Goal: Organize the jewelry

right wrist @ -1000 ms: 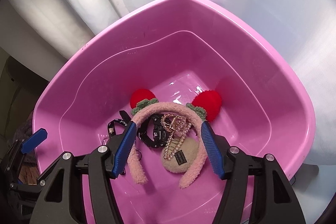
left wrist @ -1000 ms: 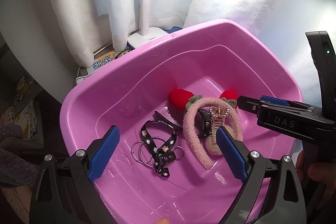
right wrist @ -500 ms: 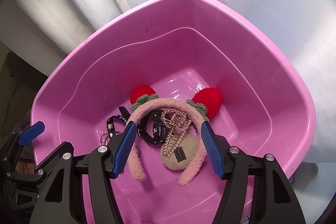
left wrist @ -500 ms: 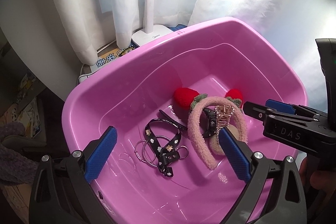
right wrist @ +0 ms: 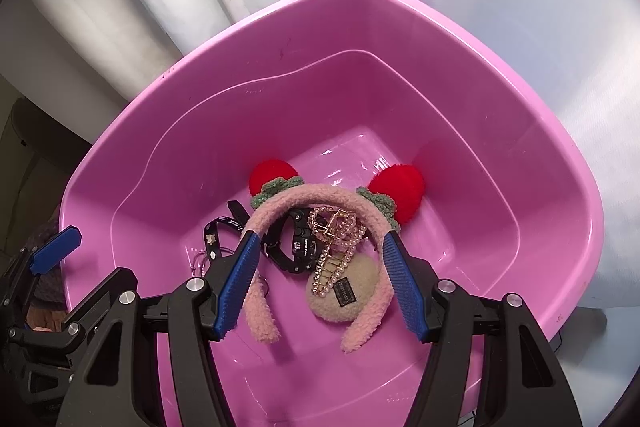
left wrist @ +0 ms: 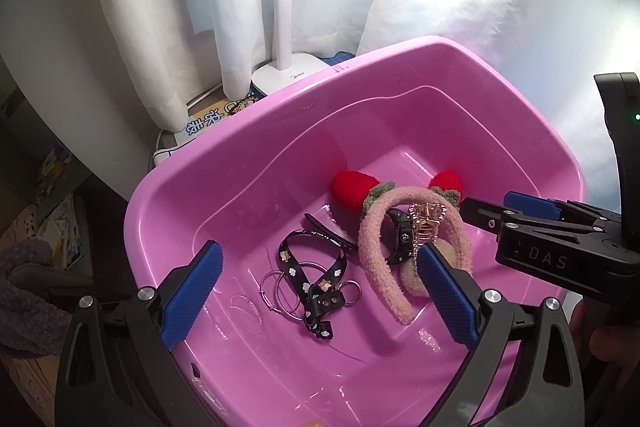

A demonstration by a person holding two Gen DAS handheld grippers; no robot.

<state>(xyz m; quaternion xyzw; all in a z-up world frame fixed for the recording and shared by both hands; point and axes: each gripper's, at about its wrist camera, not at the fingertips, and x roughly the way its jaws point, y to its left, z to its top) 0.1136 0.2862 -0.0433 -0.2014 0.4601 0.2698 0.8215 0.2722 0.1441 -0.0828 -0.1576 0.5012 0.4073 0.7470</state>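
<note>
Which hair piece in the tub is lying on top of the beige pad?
The gold pearl claw clip. It drapes across the beige fuzzy pad inside the pink headband's arc; the black clip lies flat outside it.

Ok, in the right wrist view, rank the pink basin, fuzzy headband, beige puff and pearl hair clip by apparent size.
1. Pink basin, far the largest.
2. Fuzzy headband, arching over the other pieces.
3. Beige puff and pearl hair clip: unsure; the clip looks longer, the puff wider, and the clip lies partly over it.
</note>
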